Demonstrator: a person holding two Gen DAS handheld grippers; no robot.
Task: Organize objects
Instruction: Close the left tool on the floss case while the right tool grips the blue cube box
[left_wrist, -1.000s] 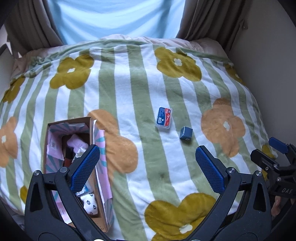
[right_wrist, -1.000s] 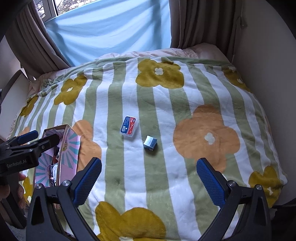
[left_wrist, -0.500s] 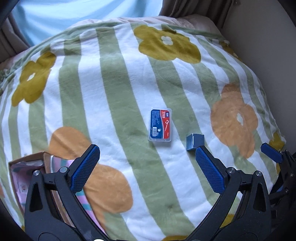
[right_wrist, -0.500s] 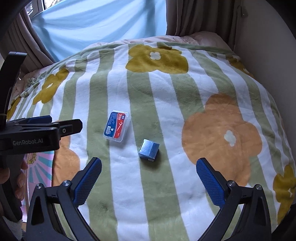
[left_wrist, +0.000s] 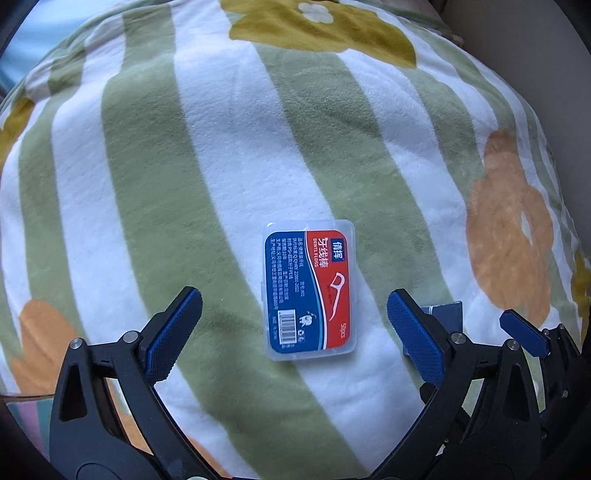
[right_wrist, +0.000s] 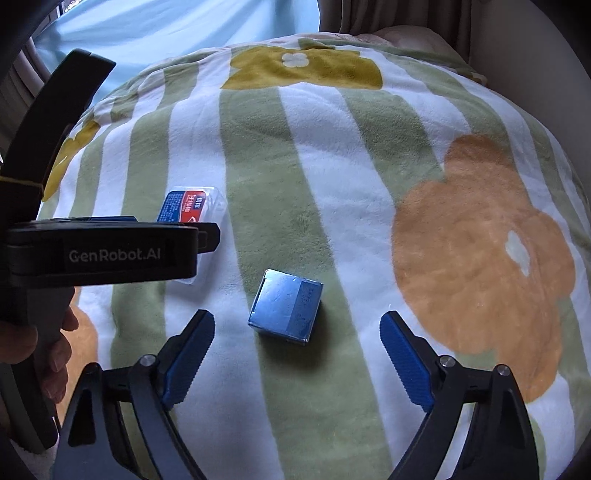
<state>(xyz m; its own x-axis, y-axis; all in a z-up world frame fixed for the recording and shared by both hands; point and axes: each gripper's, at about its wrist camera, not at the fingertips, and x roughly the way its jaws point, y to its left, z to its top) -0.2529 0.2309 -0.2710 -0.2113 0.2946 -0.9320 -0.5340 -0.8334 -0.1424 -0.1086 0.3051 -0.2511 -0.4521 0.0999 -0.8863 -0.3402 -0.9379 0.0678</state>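
A clear plastic dental floss box (left_wrist: 309, 288) with a blue and red label lies flat on the striped flowered blanket (left_wrist: 184, 166). My left gripper (left_wrist: 293, 336) is open and low over it, the box lying between the spread fingers. A small blue cube box (right_wrist: 285, 306) lies to the right of the floss box; in the left wrist view it (left_wrist: 447, 314) is mostly hidden behind the right finger. My right gripper (right_wrist: 297, 354) is open just in front of the cube. The floss box (right_wrist: 192, 205) is partly hidden behind the left gripper's body in the right wrist view.
The blanket (right_wrist: 369, 147) covers a bed that falls away on the right toward a beige wall (right_wrist: 535, 55). Curtains and a bright window (right_wrist: 166, 26) are at the far end. A corner of the patterned box (left_wrist: 22, 410) shows at the lower left.
Both grippers have moved forward and down: the left onto the floss box, the right onto the blue cube. The open patterned box has slid almost out of view. Both jaws stay open.
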